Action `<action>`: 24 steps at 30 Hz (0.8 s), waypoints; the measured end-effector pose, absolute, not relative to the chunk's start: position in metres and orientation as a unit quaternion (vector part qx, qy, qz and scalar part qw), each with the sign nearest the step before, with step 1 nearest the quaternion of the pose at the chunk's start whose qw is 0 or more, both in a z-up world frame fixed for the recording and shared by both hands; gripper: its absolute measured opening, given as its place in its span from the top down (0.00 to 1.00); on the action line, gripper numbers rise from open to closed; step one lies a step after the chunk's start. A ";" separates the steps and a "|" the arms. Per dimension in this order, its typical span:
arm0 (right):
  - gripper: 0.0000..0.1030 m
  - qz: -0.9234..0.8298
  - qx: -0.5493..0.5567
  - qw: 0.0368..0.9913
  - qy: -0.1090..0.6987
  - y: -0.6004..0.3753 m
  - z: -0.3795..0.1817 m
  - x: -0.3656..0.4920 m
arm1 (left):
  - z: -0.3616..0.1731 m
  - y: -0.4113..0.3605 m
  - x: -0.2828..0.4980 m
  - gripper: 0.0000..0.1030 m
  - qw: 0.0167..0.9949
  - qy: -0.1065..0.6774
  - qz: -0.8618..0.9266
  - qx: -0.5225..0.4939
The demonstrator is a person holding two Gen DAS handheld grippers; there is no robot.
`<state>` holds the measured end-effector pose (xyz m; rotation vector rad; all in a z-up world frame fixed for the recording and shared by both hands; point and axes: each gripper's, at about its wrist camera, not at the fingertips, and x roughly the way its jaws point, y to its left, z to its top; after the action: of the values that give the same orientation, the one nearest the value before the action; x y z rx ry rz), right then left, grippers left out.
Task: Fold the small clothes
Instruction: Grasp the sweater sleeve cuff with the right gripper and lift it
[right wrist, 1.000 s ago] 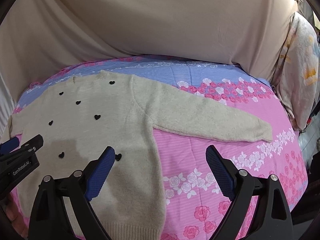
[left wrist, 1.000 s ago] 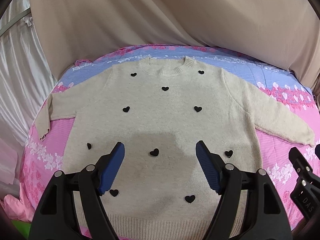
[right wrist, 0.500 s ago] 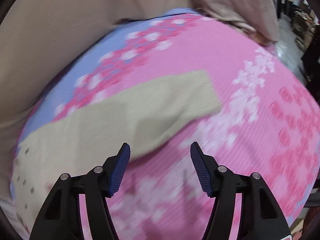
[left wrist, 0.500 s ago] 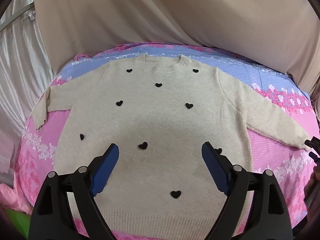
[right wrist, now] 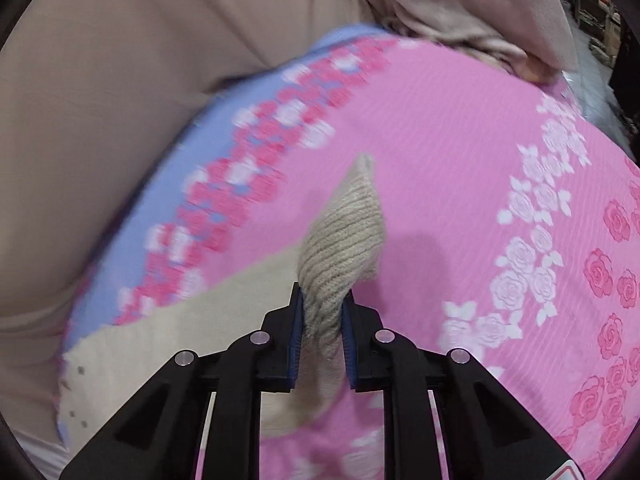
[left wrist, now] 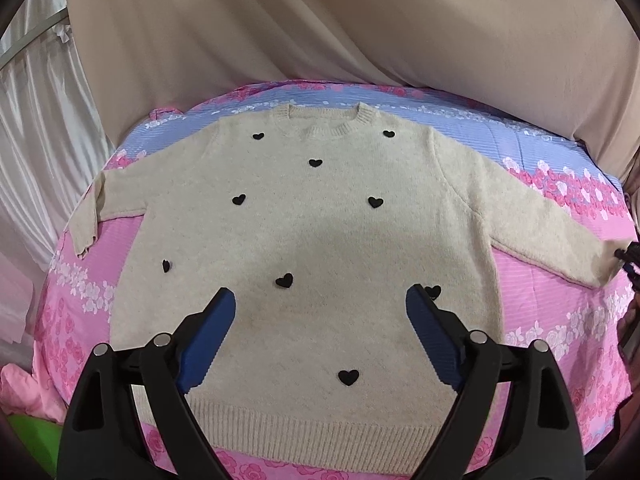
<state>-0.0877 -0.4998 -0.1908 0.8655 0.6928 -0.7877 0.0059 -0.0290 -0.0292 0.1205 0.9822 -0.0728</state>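
A beige knit sweater with small black hearts lies flat, front up, on the pink and blue floral bedsheet. Both sleeves are spread out sideways. My left gripper is open and empty, hovering above the sweater's lower body. My right gripper is shut on the ribbed cuff of the sweater's right sleeve, which stands up pinched between the blue pads. In the left wrist view the right gripper's tip shows at the end of that sleeve.
A beige drape hangs behind the bed. A white curtain is on the left. Pink cloth lies at the bed's lower left. The sheet's right edge drops off to a floor beyond.
My right gripper moved to the end of the right sleeve and closed on its cuff. My left gripper pulled back slightly and opened a bit wider.
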 end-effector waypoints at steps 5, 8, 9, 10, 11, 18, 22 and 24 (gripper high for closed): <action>0.84 -0.274 0.379 0.840 0.276 -0.450 -0.115 -0.041 | -0.029 -0.014 0.011 0.18 0.880 0.472 -0.041 0.042; 0.84 -0.198 0.344 0.877 0.270 -0.397 -0.068 0.006 | -0.029 -0.002 0.013 0.18 0.880 0.471 -0.045 0.031; 0.84 -0.175 0.333 0.886 0.271 -0.380 -0.056 0.020 | -0.029 0.003 0.013 0.18 0.881 0.470 -0.046 0.027; 0.85 -0.152 0.323 0.894 0.271 -0.361 -0.045 0.035 | -0.028 0.008 0.014 0.18 0.882 0.469 -0.046 0.024; 0.84 -0.129 0.314 0.900 0.272 -0.341 -0.036 0.050 | -0.028 0.015 0.014 0.18 0.883 0.467 -0.045 0.020; 0.84 -0.002 0.242 0.919 0.311 -0.187 -0.015 0.161 | -0.029 0.074 0.017 0.17 0.888 0.459 -0.025 -0.009; 0.84 0.033 0.203 0.907 0.367 -0.105 -0.053 0.216 | -0.036 0.114 0.021 0.17 0.885 0.465 -0.008 -0.028; 0.84 0.048 0.185 0.897 0.399 -0.065 -0.081 0.237 | -0.043 0.135 0.025 0.17 0.881 0.471 0.003 -0.035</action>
<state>0.2372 -0.0651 -0.0808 0.3838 0.8270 0.0986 0.0254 0.1347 -0.0430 -0.0737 0.9821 0.0065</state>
